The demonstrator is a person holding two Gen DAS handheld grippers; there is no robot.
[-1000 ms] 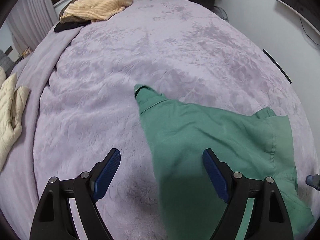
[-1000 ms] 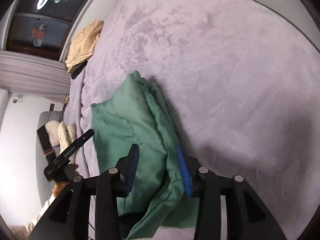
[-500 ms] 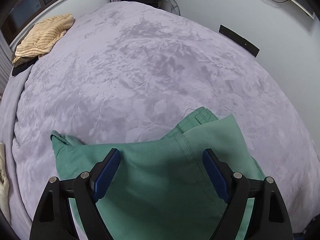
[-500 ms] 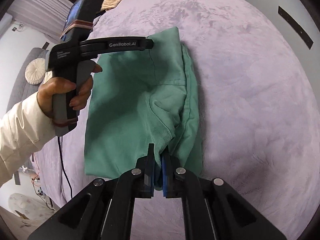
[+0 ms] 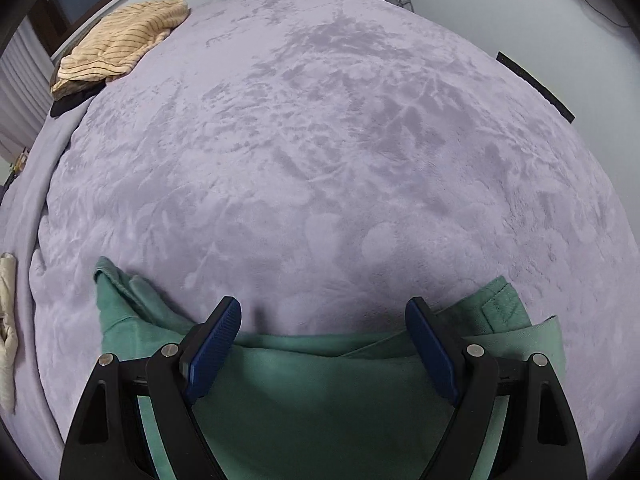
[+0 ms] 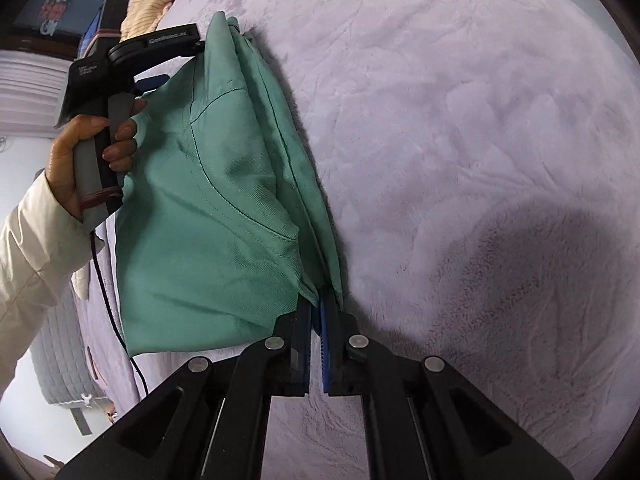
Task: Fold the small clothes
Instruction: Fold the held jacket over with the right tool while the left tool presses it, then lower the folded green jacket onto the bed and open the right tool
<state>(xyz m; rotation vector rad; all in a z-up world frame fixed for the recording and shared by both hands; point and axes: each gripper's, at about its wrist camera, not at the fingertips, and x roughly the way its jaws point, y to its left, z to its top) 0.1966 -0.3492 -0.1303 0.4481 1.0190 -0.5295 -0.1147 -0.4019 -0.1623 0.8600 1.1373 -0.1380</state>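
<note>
At far left of the right wrist view, a hand (image 6: 86, 152) in a cream sleeve (image 6: 28, 248) holds the left gripper (image 5: 322, 340), its jaws spread wide above the green garment (image 6: 208, 208) and grasping nothing. The garment lies bunched on the lilac bed cover (image 5: 320, 160), one edge lifted. To the right, the right gripper (image 6: 316, 304) has just clamped down and pinches that garment's folded edge. A striped yellow cloth (image 5: 120, 40) sits at the bed's far corner
</note>
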